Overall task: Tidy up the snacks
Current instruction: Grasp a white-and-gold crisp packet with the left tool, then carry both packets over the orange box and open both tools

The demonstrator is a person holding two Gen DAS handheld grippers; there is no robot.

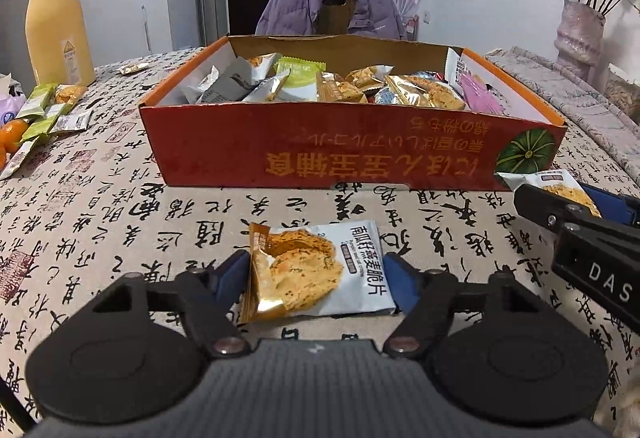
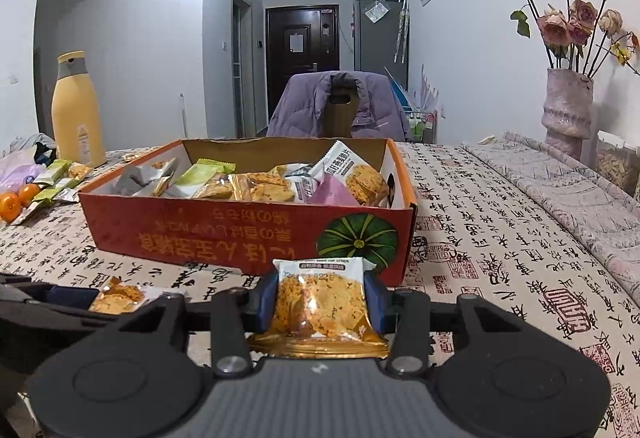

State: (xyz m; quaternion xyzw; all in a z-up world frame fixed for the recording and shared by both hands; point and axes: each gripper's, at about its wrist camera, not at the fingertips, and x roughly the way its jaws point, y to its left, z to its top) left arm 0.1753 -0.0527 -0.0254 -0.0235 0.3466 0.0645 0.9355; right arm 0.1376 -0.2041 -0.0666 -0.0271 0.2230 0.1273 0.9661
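A red cardboard box (image 1: pixel 360 154) (image 2: pixel 224 234) holding several snack packets stands on the table ahead of both grippers. My left gripper (image 1: pixel 316 274) has its blue pads against both sides of a white and gold oat crisp packet (image 1: pixel 316 270), which lies on or just above the tablecloth. That packet also shows in the right wrist view (image 2: pixel 120 296). My right gripper (image 2: pixel 320 298) is shut on another oat crisp packet (image 2: pixel 320 302) and holds it upright, near the box's front right corner. It appears in the left wrist view (image 1: pixel 560 198) at the right.
Loose green and gold packets (image 1: pixel 48 114) and mandarins (image 2: pixel 16 204) lie at the left near a yellow bottle (image 1: pixel 56 26). A vase of roses (image 2: pixel 568 106) stands at the right. A chair with a purple jacket (image 2: pixel 340 106) is behind the table.
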